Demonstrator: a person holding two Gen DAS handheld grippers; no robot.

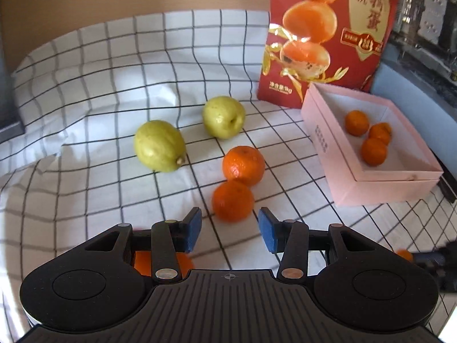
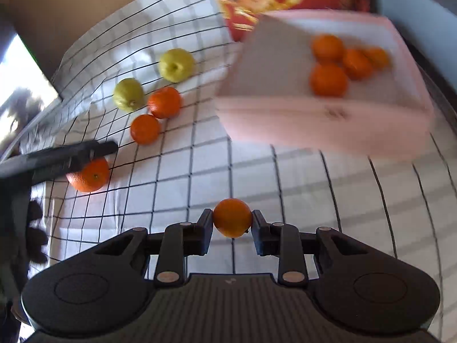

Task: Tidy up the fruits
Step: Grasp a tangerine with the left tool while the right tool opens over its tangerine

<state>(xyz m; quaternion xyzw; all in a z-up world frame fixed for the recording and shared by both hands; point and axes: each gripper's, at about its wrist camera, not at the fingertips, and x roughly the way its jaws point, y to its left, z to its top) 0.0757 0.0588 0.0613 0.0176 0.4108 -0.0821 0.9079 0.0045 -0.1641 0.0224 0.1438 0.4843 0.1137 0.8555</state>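
Note:
My right gripper (image 2: 232, 219) is shut on a small orange (image 2: 232, 217) held above the checked cloth, in front of the pink box (image 2: 285, 123). Several small oranges (image 2: 328, 80) lie in that box. My left gripper (image 1: 230, 228) stands open with nothing between its blue pads (image 1: 194, 228). An orange (image 1: 232, 200) lies just ahead of its tips, a second orange (image 1: 243, 165) behind that one. Another orange (image 1: 142, 263) sits partly hidden under the left finger. Two yellow-green fruits (image 1: 159, 145) (image 1: 224, 116) lie farther back.
A tall red printed bag (image 1: 328, 34) stands behind the pink box (image 1: 322, 131). The white checked cloth (image 1: 100, 85) is wrinkled and rises at the back left. A dark object (image 1: 8, 114) sits at the left edge. A dark counter edge (image 1: 422, 57) borders the right.

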